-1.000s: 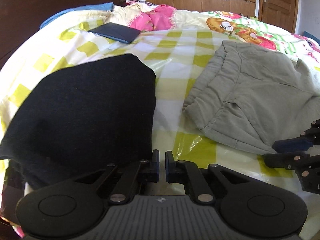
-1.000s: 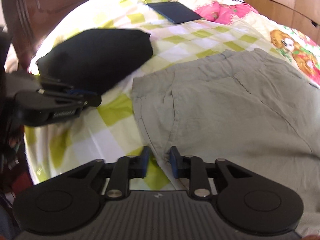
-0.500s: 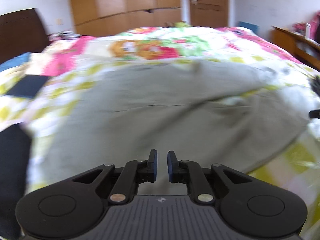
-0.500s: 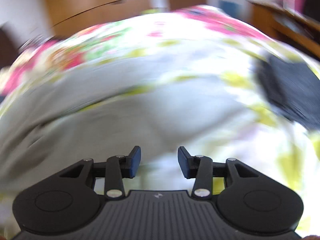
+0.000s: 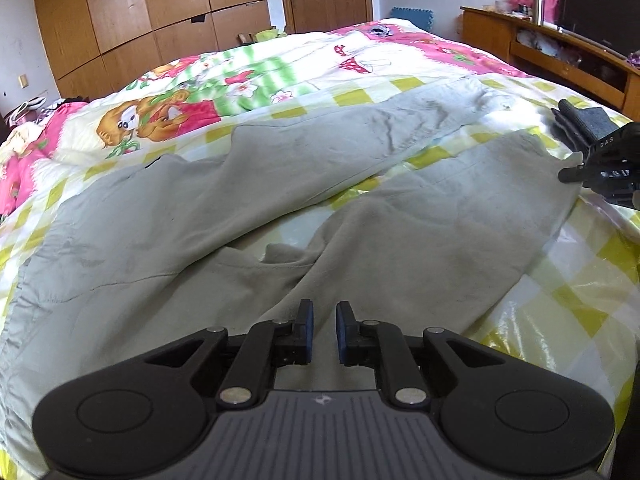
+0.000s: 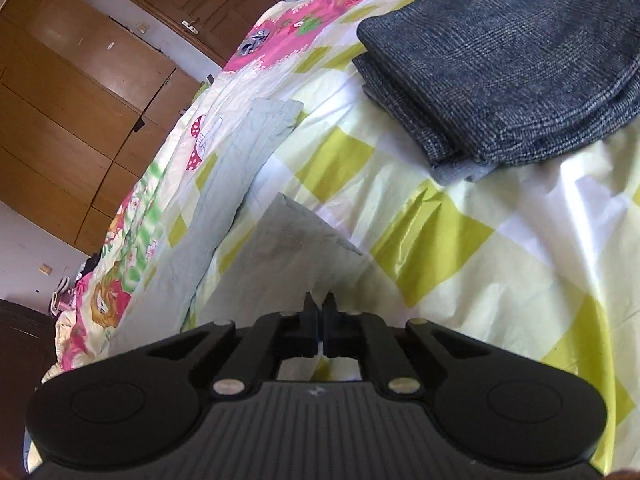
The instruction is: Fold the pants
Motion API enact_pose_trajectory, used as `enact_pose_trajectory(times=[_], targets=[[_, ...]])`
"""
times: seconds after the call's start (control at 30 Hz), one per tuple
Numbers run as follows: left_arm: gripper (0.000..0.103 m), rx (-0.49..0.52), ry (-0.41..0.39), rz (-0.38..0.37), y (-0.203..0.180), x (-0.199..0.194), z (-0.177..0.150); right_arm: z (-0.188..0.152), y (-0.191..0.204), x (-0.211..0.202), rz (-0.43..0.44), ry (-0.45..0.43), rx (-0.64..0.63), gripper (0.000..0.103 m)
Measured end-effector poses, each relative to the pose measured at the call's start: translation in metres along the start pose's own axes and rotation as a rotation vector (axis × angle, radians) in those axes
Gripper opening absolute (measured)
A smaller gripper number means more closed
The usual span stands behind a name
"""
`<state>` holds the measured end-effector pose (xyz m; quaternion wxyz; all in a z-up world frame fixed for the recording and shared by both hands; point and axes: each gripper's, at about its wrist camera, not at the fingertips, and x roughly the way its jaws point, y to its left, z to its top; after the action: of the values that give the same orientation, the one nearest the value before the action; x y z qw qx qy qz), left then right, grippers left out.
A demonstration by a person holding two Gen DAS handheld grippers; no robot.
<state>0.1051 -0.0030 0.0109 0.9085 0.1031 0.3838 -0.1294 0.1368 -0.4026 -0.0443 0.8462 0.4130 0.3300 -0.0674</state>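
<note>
Left gripper [image 5: 322, 330] tilts downward over the crotch of the pants [image 5: 240, 216], jaws slightly parted, gripping nothing. Right gripper [image 6: 319, 305], rolled sideways and angled down, is clenched on the near leg's hem. One pair of pants, its two legs splayed ahead of me. One folded dark garment [image 6: 500, 60] lies beyond the right gripper, with bare quilt [image 6: 460, 240] between.
</note>
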Motion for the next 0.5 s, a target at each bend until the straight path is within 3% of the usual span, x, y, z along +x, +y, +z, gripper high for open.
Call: enact_pose_trajectory(times=[0.07, 0.13, 0.23, 0.3, 0.43, 0.5], targets=[[0.028, 0.009, -0.01, 0.001, -0.002, -0.002, 0.002, 0.003, -0.001, -0.024, -0.002, -0.049, -0.031, 0.003], [0.029, 0.012, -0.028, -0.007, -0.002, -0.006, 0.003, 0.008, -0.006, -0.04, -0.056, -0.079, -0.066, 0.003], [0.033, 0.011, -0.039, -0.007, 0.001, -0.006, -0.002, 0.007, -0.008, -0.035, -0.203, -0.021, -0.167, 0.01], [0.033, 0.002, -0.029, -0.003, 0.007, -0.004, -0.007, 0.004, -0.003, -0.039, -0.22, -0.013, -0.216, 0.01], [0.034, -0.014, -0.04, 0.039, 0.037, -0.014, -0.017, -0.009, 0.037, -0.063, -0.341, -0.134, -0.445, 0.025], [0.039, -0.001, -0.039, 0.103, 0.059, -0.017, -0.025, -0.018, 0.06, -0.067, -0.33, -0.158, -0.572, 0.025]])
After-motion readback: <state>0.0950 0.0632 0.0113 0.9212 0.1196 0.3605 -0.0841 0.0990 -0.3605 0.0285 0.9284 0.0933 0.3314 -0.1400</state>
